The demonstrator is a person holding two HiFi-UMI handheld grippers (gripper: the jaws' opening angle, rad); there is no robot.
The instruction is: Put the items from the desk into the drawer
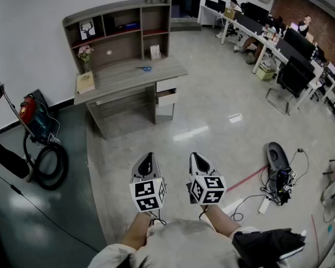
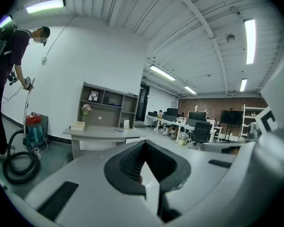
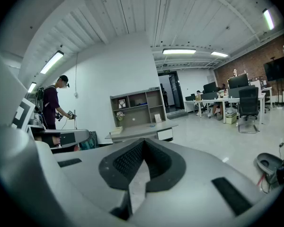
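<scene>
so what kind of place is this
Most likely an open-plan office: a long row of work tables with monitors and office chairs, a brick back wall, and a wooden desk with a shelf hutch against the white wall.

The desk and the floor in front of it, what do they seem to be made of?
The desk looks like wood or wood-look laminate, matte grey-brown, with faint grain streaks on top. The floor looks like polished concrete or a coated surface: smooth, glossy, with bright reflected patches on it.
</scene>
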